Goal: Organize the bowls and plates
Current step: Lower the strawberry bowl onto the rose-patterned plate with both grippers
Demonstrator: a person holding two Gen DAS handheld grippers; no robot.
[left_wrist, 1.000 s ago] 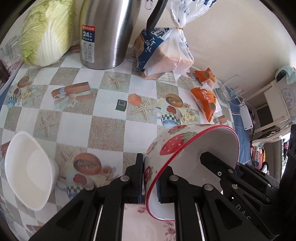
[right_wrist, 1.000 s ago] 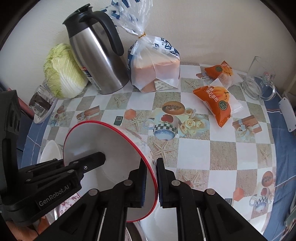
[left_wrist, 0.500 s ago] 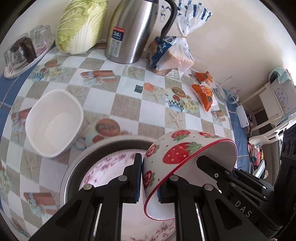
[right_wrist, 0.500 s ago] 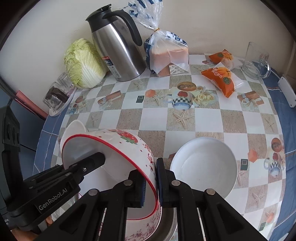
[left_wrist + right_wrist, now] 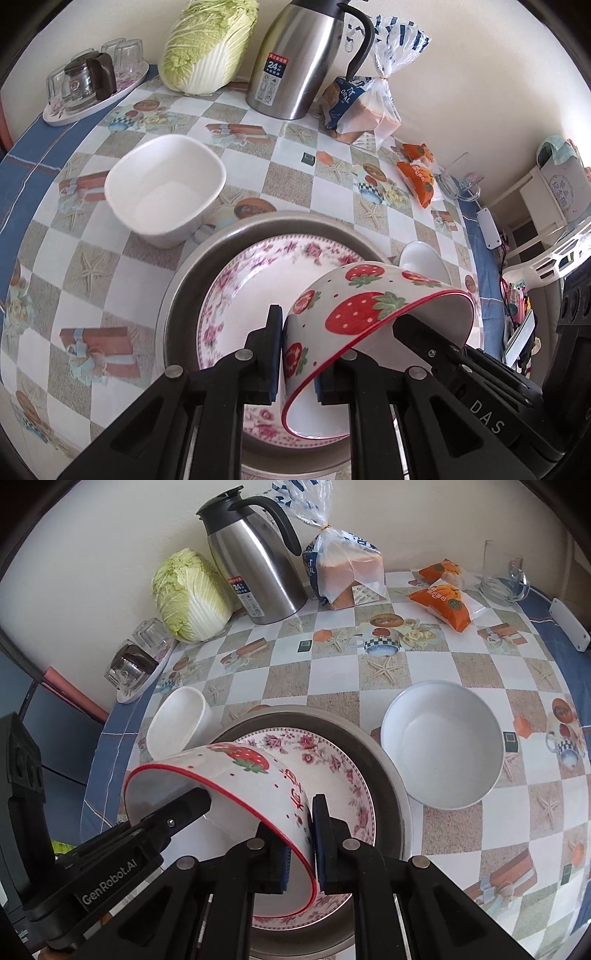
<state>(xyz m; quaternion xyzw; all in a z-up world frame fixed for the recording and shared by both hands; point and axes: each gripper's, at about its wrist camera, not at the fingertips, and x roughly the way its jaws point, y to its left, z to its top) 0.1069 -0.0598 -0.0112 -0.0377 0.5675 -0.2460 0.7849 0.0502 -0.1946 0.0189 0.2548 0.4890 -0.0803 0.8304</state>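
Gripping opposite sides of the rim, both grippers hold the strawberry bowl (image 5: 373, 317) tilted on its side above the floral plate (image 5: 236, 291), which sits inside a grey metal pan (image 5: 192, 266) at the near edge of the table (image 5: 92, 266). The left gripper (image 5: 297, 358) has its jaws clamped on the bowl's wall; the right gripper (image 5: 301, 845) likewise. Glazed ceramic: judged stiff, fairly heavy, slippery and liable to chip, so the thin rim is the sensible hold and lowering should be gentle. A square white bowl (image 5: 166, 192) stands just beside the pan on the left, a round white bowl (image 5: 443, 749) on the right.
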